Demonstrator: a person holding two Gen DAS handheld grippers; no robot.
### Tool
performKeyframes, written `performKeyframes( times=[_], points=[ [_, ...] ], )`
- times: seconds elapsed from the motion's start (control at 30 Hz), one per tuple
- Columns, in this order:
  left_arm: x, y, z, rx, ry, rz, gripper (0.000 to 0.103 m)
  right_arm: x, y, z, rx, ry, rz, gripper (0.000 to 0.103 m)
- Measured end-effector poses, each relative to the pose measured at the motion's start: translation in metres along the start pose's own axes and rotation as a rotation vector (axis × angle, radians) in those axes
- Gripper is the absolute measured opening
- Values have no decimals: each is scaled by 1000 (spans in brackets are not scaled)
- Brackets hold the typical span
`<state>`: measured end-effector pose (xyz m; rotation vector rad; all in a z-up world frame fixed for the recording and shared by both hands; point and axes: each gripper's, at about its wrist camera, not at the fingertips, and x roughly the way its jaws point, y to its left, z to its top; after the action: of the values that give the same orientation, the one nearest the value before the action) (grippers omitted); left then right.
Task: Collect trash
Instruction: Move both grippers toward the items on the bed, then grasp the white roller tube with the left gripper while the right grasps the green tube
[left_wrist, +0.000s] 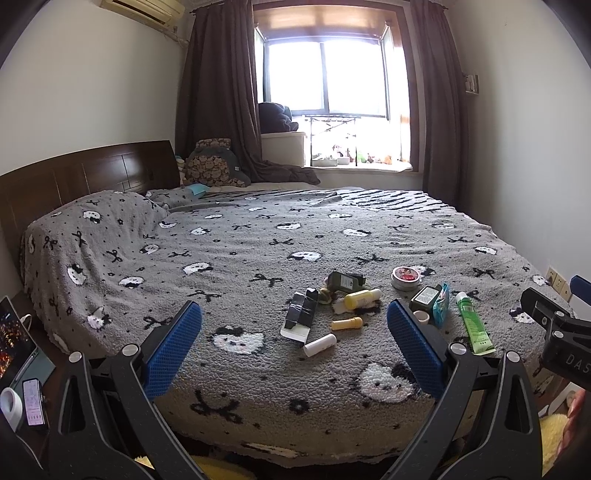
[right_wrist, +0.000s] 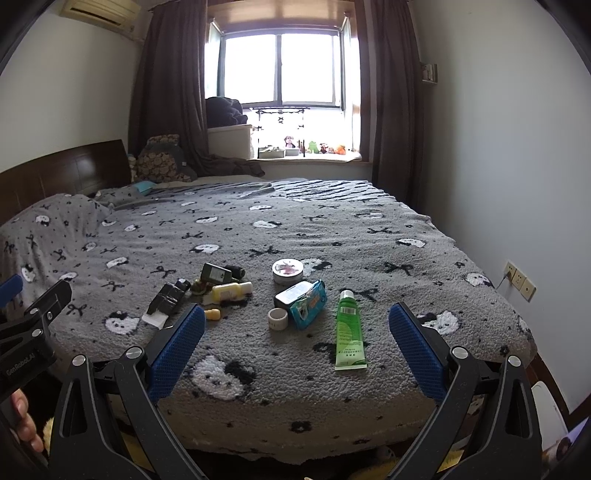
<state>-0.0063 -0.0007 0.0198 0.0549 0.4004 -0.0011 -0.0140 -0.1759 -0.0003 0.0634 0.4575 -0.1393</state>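
Observation:
Trash lies scattered near the foot of the bed (left_wrist: 258, 229): a black flattened carton (left_wrist: 301, 313), a white tube (left_wrist: 319, 344), a small yellow bottle (left_wrist: 346, 323), a larger yellow bottle (left_wrist: 362, 298), a dark green bottle (left_wrist: 345, 281), a round tin (left_wrist: 406, 277), a blue wipes pack (left_wrist: 441, 305) and a green tube (left_wrist: 473, 328). My left gripper (left_wrist: 293, 319) stands open before the bed edge, holding nothing. My right gripper (right_wrist: 297, 323) is open too, with the green tube (right_wrist: 347, 330), a tape roll (right_wrist: 277, 318) and the wipes pack (right_wrist: 307, 304) ahead between its fingers.
The bed (right_wrist: 332, 229) fills the room, with a wooden headboard (left_wrist: 85, 173) at the left and a wall (right_wrist: 517, 147) close on the right. Phones and a tablet (left_wrist: 16, 332) sit on a nightstand at lower left. A curtained window (left_wrist: 328, 66) lies beyond.

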Motion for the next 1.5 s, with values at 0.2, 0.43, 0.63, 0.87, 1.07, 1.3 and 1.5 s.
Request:
performKeyframes(
  times=[0.2,0.43,0.63,0.87,1.07,1.3,1.5],
  points=[
    [-1,1,1,-2,-7,-2,95,-1,-3,2,12,-5,6,100],
    [-1,2,2,1,-8,0,95,-1,-3,4,14,-20,3,100],
    [5,2,3,17,-3,19,95,1,-4,6,15,-50,8,100],
    [35,6,-11,16,47,-4,95,24,-5,-6,-18,-27,11,100],
    [78,9,-41,24,127,-59,95,72,-26,-31,82,111,70,100],
    [139,3,-82,104,272,-77,95,130,-52,-64,92,213,-39,99],
    [194,-3,-96,8,411,-131,89,177,-68,-70,114,266,-54,95]
  ],
)
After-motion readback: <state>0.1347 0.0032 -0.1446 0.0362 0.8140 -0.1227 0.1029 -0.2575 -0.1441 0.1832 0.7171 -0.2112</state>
